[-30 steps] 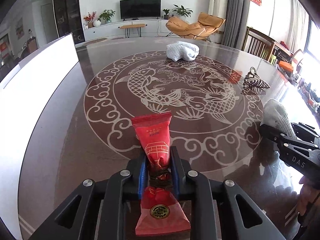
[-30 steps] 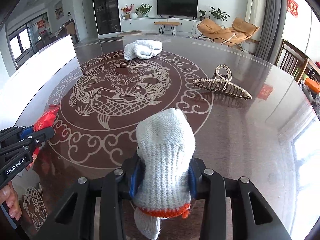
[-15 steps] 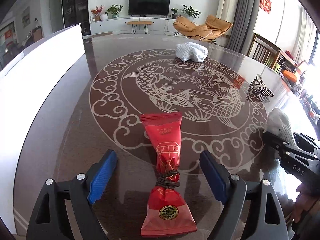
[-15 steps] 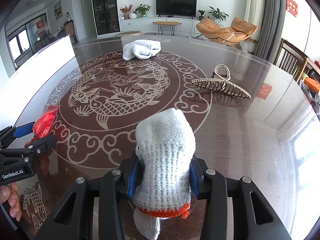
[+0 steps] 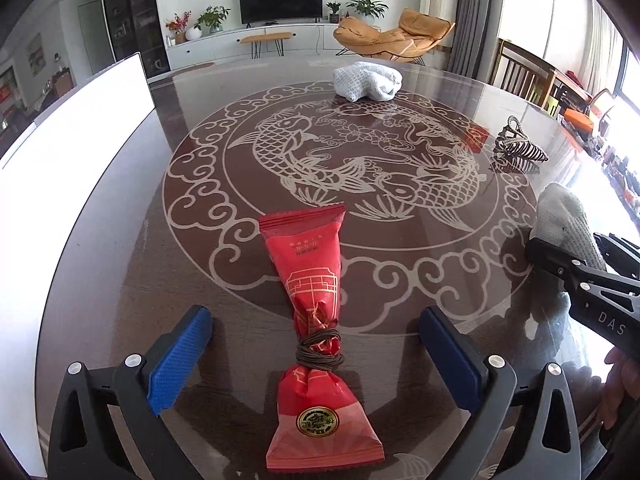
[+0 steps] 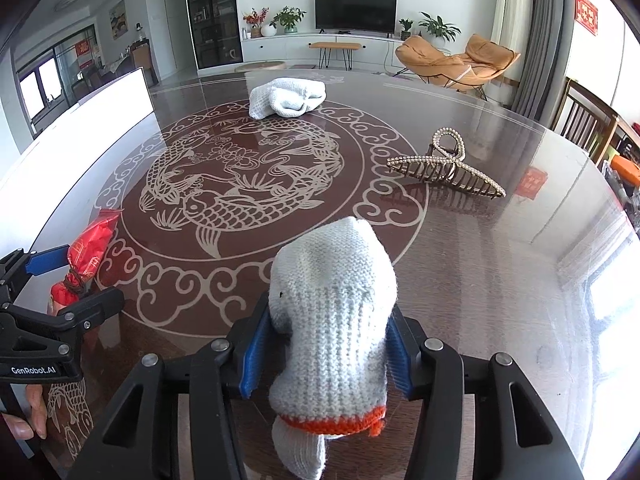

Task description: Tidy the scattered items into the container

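Observation:
A red snack packet [image 5: 316,280], tied with dark string, lies flat on the glass table between the blue pads [image 5: 180,352] of my left gripper [image 5: 312,316]. Its jaws are opening wide and touch nothing. From the right wrist view, the same packet [image 6: 90,248] sits inside that left gripper [image 6: 86,276]. My right gripper [image 6: 329,310] has a grey knit glove [image 6: 332,300] with an orange cuff between its jaws. These are opening and the pads ease off the glove's sides. The white container's wall [image 5: 80,140] runs along the table's left edge.
A folded white cloth [image 6: 286,96] lies at the far side of the table. A pearl hair claw [image 6: 446,164] rests on the right. A person's fingers [image 6: 28,420] hold the left gripper's handle. Chairs stand beyond the right edge.
The left jaws went from shut on the packet's tied neck to wide apart, leaving the packet lying on the table. The right jaws spread a little around the glove.

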`<state>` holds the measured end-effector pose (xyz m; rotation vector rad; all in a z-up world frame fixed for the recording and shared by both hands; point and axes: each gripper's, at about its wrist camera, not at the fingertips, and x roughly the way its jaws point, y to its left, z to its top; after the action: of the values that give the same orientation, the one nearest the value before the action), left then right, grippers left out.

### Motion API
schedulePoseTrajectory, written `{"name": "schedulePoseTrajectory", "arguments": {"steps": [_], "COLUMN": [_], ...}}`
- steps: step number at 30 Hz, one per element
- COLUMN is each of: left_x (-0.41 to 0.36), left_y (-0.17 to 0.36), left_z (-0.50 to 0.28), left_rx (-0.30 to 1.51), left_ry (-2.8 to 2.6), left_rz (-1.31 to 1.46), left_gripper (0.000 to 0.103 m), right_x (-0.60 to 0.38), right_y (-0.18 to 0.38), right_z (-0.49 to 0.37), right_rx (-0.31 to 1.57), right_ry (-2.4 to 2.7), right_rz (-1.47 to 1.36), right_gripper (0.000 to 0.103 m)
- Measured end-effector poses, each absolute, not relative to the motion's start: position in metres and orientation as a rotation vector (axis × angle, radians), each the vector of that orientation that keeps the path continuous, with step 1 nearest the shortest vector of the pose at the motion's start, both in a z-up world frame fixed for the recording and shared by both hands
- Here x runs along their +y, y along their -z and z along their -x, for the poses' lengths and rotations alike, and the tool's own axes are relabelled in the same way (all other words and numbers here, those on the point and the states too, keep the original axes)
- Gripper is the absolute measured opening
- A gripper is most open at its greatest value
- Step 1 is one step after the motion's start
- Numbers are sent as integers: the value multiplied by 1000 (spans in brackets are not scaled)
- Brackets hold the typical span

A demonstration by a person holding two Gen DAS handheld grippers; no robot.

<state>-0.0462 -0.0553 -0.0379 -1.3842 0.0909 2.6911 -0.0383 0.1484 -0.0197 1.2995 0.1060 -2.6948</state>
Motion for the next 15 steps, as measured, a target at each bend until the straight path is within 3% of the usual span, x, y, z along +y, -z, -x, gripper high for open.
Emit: {"name": "schedulePoseTrajectory", "arguments": {"steps": [10,15], "left_x": [-54,-51], "left_y": [36,37], "left_z": [72,78], "left_rx": [92,106], "left_ry": [-2665,-2659], "left_rz": [1435,1436], "left_gripper": [103,103], "right_x": [147,145], "right_y": [20,21], "right_z": [39,38], "right_rx": [103,121], "right_ry": [2674,2674], "right_rz": [-1300,-1303], "right_gripper": [64,65]}}
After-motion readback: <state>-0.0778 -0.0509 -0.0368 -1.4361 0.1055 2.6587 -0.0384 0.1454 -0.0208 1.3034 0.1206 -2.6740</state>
